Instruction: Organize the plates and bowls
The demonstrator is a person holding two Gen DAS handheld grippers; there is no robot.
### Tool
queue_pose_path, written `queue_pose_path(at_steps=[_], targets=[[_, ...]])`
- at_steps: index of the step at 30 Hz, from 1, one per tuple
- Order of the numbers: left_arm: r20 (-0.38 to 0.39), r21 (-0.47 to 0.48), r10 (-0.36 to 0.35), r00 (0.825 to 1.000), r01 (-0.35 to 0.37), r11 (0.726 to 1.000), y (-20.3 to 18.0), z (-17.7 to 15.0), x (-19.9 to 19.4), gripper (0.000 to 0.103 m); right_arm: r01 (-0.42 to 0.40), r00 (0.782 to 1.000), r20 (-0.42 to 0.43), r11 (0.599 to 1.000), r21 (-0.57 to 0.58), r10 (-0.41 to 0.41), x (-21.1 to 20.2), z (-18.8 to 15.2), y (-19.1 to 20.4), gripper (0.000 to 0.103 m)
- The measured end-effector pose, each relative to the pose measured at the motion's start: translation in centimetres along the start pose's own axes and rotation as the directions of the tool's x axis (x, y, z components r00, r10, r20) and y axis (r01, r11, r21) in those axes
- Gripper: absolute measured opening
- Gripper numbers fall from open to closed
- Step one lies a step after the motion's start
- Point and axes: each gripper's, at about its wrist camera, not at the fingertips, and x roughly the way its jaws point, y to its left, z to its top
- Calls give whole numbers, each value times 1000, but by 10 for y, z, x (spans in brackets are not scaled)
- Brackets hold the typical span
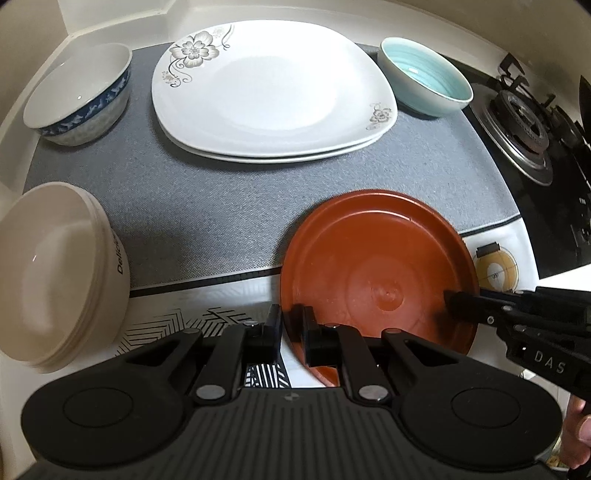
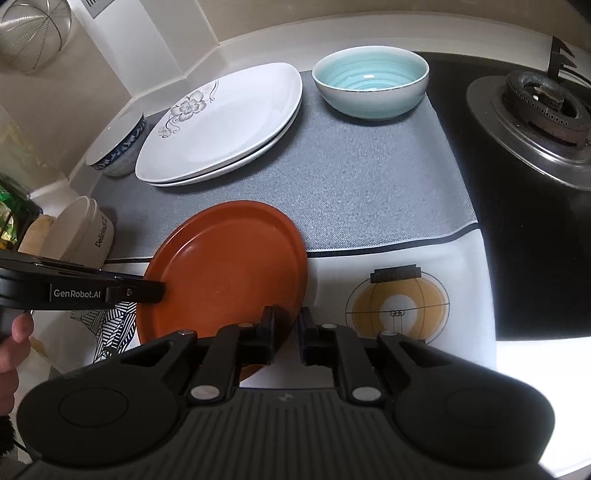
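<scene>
A round red-brown plate (image 1: 376, 266) (image 2: 225, 266) is held between both grippers above the front of the mat. My left gripper (image 1: 291, 325) is shut on its left rim and shows in the right wrist view (image 2: 157, 288). My right gripper (image 2: 286, 328) is shut on its right rim and shows in the left wrist view (image 1: 452, 297). Two stacked white floral plates (image 1: 266, 88) (image 2: 221, 122) lie at the back. A teal bowl (image 1: 424, 74) (image 2: 369, 81), a blue-patterned bowl (image 1: 81, 92) (image 2: 118, 147) and stacked cream bowls (image 1: 55, 273) (image 2: 79, 229) stand around them.
A grey mat (image 1: 207, 199) (image 2: 369, 184) covers the counter. A gas burner (image 1: 521, 122) (image 2: 535, 107) on a black hob lies to the right. A wire strainer (image 2: 33, 33) hangs at the upper left wall. A white cloth with a lantern print (image 2: 399, 302) lies in front.
</scene>
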Motion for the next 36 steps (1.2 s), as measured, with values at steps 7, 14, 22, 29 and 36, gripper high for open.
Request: queue_pose_path(at_steps=[7,14,22,29,36], targets=[[20,18,-5,1000,4,1000,-8,5,-18,12,3,1000,21,1000,26,-3,-19,13,0,13],[46,-5,9,999,-8,1000,-10,14,-41,12,-7,1000,18,1000,3,7,-37,25,7,13],[82,2,8,997,-9,1000,-8,27,-66,12,-9,999,51,1000,-20,10,-66,47,24,13],[123,-21,-7,992,10,1000,-1,38,-91,13,-8,995,96,998,-69,14,-93,69,45,13],[218,-27,10,976,-4,1000,3,51,-127,13,-3,986,163,991,-135,25,-118,94,66,14]])
